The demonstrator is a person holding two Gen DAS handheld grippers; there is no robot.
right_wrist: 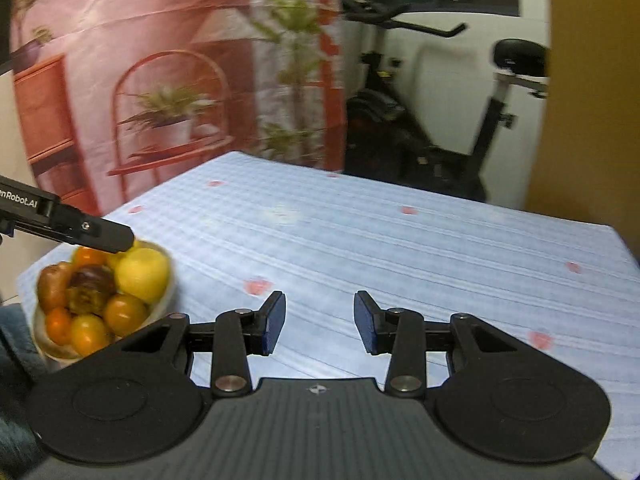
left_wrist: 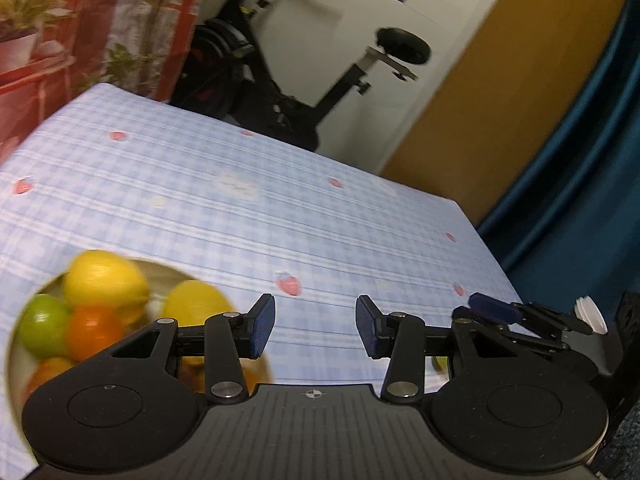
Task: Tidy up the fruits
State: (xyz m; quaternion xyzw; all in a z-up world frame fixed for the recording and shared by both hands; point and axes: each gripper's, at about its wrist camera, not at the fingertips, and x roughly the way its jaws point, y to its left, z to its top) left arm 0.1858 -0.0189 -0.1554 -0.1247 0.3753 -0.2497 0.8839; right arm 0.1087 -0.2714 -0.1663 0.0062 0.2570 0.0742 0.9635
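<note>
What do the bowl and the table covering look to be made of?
Bowl: probably glazed ceramic; its cream rim looks thick and smooth, though blurred.
Table covering: a thin printed cloth or plastic sheet, blue-and-white check with pink strawberries; its matte surface leaves it open which.

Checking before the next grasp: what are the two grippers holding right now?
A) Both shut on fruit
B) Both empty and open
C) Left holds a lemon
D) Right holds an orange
B: the left gripper and right gripper both show open jaws with only the blue checked tablecloth between them.
</note>
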